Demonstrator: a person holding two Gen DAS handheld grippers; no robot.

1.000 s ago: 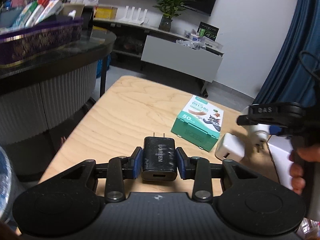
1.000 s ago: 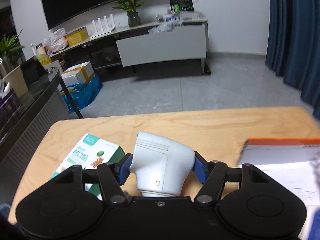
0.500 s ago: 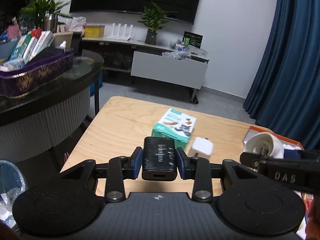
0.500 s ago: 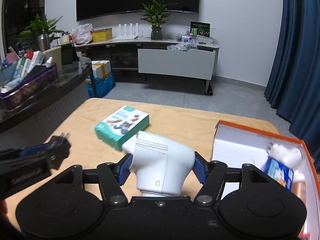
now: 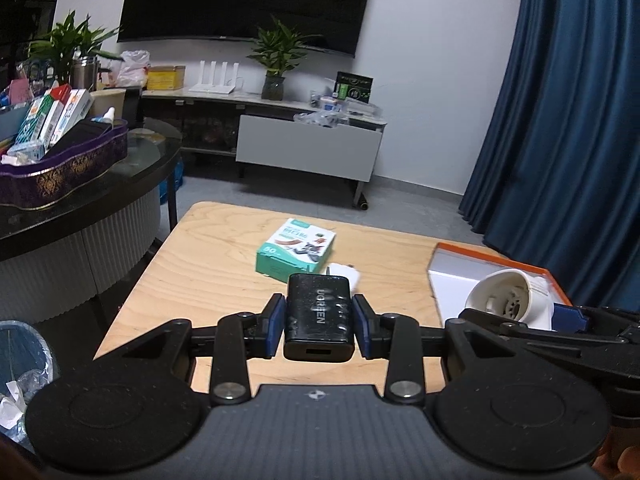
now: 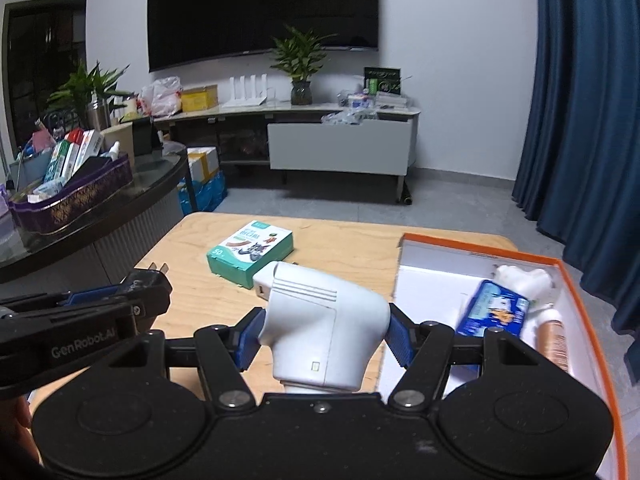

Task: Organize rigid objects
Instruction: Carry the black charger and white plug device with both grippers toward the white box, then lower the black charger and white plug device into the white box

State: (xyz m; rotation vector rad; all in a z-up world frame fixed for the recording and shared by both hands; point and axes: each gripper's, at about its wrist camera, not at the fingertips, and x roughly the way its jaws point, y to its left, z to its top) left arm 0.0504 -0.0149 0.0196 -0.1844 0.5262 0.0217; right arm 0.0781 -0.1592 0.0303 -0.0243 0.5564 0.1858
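Observation:
My left gripper (image 5: 319,320) is shut on a black UGREEN charger (image 5: 319,311), held above the wooden table (image 5: 208,272). My right gripper (image 6: 322,334) is shut on a white adapter plug (image 6: 320,328), also held above the table. The right gripper with the white plug (image 5: 506,300) shows at the right of the left wrist view. The left gripper with the black charger (image 6: 146,284) shows at the left of the right wrist view. An orange-rimmed white box (image 6: 436,280) lies on the table's right side.
A green box (image 5: 296,250) and a small white charger (image 5: 344,272) lie mid-table. The orange-rimmed box holds a blue pack (image 6: 494,310), a white item (image 6: 520,278) and a tan bottle (image 6: 552,340). A dark counter with a purple basket (image 5: 60,168) stands left.
Both grippers rose and pulled back from the table with their loads. The green box and white charger now look farther away. The orange-rimmed box came into fuller view.

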